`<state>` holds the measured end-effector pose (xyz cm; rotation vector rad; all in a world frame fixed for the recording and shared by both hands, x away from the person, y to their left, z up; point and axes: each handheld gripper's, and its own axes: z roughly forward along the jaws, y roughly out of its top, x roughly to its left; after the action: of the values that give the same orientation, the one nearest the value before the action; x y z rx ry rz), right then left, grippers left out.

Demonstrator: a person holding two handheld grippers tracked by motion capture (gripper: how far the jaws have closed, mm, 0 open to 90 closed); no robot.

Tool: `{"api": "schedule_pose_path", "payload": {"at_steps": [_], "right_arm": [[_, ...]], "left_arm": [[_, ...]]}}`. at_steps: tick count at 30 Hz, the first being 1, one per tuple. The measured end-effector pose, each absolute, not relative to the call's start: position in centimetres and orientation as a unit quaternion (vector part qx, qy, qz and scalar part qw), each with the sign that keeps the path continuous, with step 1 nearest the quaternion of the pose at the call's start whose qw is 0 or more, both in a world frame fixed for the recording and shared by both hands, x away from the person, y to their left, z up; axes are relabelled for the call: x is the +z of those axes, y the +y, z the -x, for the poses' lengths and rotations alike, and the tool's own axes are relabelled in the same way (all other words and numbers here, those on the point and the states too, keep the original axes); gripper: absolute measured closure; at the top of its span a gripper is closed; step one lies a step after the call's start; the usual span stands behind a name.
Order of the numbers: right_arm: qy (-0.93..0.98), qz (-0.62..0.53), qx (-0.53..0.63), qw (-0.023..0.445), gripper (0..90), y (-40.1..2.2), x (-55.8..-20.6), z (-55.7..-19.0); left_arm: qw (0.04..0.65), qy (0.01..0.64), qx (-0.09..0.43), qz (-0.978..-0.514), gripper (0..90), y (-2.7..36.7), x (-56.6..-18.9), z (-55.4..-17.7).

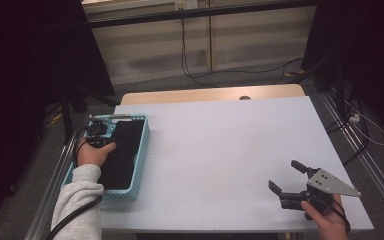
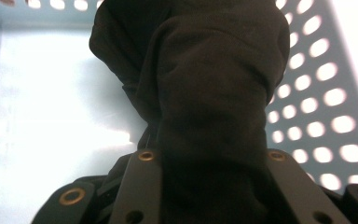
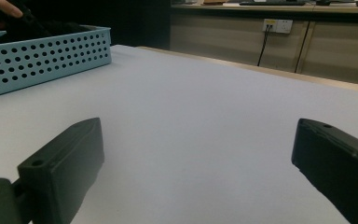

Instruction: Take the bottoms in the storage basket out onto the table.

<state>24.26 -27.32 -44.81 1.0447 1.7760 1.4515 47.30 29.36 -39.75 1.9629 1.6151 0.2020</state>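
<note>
Two tools are in your hands over the white tabletop. Around your left tool sits the blue perforated basket; its jaws pinch the dark cloth lying inside. Your right tool hovers spread, well apart from it.

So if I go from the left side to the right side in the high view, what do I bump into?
Left gripper clamped on the black cloth inside the light blue basket → bare white table → right gripper, jaws wide open with nothing between them.
</note>
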Motion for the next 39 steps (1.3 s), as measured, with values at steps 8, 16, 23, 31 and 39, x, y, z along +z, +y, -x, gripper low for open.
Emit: {"api": "schedule_pose_path", "payload": {"at_steps": [8, 16, 23, 31, 39], "right_arm": [[0.673, -0.393, 0.548, 0.304, 1.5, -27.2, -44.9, -24.3], [0.67, -0.398, 0.547, 0.304, 1.5, -27.3, -44.8, -24.3], [0.673, -0.395, 0.547, 0.304, 1.5, -27.1, -44.8, -24.3], [0.671, -0.399, 0.546, 0.304, 1.5, -27.3, -44.8, -24.3], [0.674, -0.394, 0.547, 0.303, 1.5, -27.0, -44.9, -24.4]], "left_arm": [[0.306, 0.603, 0.087, -0.732, 71.8, 29.8, -36.0, -46.9], [0.321, 0.601, 0.095, -0.726, 71.9, 30.7, -32.5, -46.4], [0.338, 0.59, 0.098, -0.727, 72.1, 30.4, -30.0, -46.2], [0.356, 0.58, 0.104, -0.726, 72.1, 28.7, -27.6, -46.3], [0.397, 0.552, 0.089, -0.728, 72.0, 25.4, -25.5, -46.1]]}}
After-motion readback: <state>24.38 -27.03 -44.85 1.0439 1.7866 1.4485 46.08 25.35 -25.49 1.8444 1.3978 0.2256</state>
